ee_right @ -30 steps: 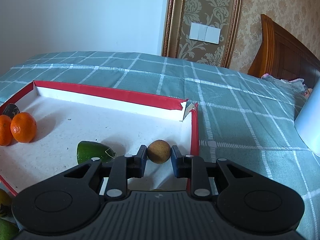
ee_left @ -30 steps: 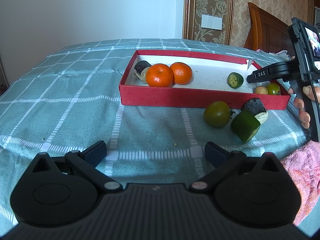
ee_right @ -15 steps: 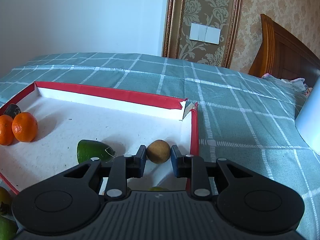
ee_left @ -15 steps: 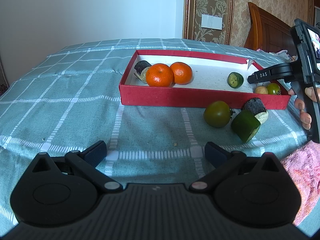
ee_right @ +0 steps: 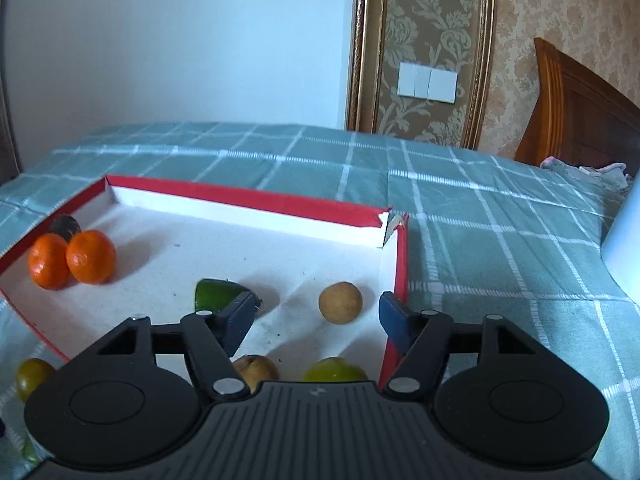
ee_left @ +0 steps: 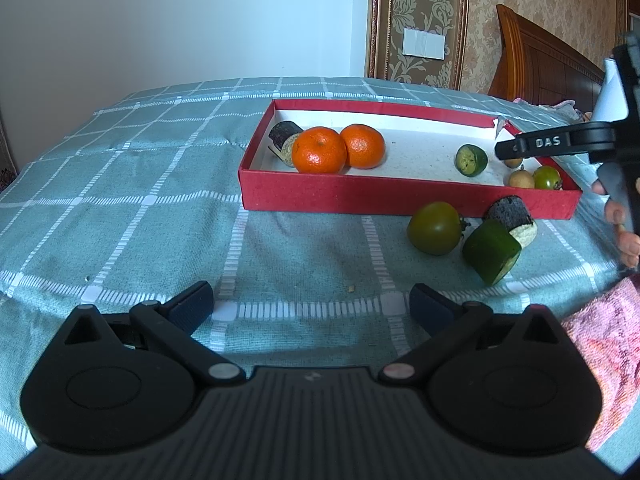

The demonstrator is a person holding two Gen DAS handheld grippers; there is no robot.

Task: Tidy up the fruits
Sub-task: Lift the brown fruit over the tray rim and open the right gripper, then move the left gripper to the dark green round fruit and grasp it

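In the right wrist view my right gripper (ee_right: 317, 312) hangs over the right end of the red box (ee_right: 248, 196), its jaws opening. A small brown round fruit (ee_right: 341, 303) lies on the white floor between them, touched by neither pad. Beside it are a green cut piece (ee_right: 216, 294), another brown fruit (ee_right: 256, 368) and a green tomato (ee_right: 334, 372). Two oranges (ee_left: 319, 150) and a dark cut piece (ee_left: 282, 134) sit at the box's left end. My left gripper (ee_left: 312, 304) is open and empty above the cloth, well short of the box.
In front of the box on the teal checked cloth lie a green tomato (ee_left: 435, 228), a green cut piece (ee_left: 491, 251) and a dark cut piece (ee_left: 512, 218). A pink cloth (ee_left: 600, 340) is at the right. A person's hand (ee_left: 624, 224) holds the right gripper.
My right gripper's jaws have parted and let go of the small brown fruit, which now rests on the box floor. The left gripper has stayed still.
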